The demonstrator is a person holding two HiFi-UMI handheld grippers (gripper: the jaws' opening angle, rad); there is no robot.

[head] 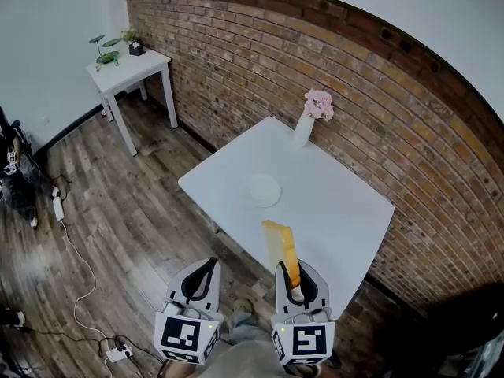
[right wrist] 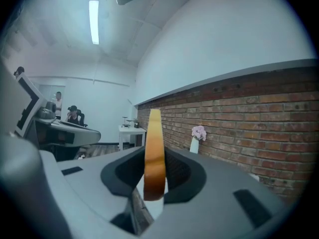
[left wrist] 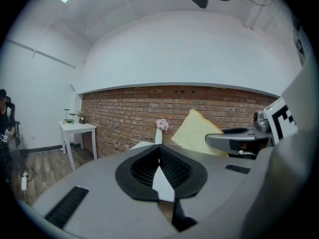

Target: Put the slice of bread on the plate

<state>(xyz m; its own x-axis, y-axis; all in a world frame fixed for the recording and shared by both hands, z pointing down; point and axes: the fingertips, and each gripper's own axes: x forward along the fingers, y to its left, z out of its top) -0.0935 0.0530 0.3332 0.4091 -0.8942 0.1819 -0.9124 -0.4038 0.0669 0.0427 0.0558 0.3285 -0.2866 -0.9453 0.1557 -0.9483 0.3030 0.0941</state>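
Note:
A slice of bread [head: 281,250] stands on edge, crust up, with my right gripper [head: 294,280] shut on its lower part. It hangs over the floor just short of the white table's [head: 346,219] near edge. In the right gripper view the bread [right wrist: 154,148] rises upright between the pads. The round white plate [head: 264,190] lies in the middle of the table, beyond the bread. My left gripper [head: 203,276] is beside the right one, shut with nothing in it. In the left gripper view its jaws [left wrist: 159,152] meet at the tips and the bread [left wrist: 195,131] shows to the right.
A white vase of pink flowers [head: 307,120] stands at the table's far edge by the brick wall [head: 236,61]. A small white side table [head: 130,65] is at the far left. Cables and a power strip [head: 118,353] lie on the wooden floor. A person [head: 12,172] is at the left edge.

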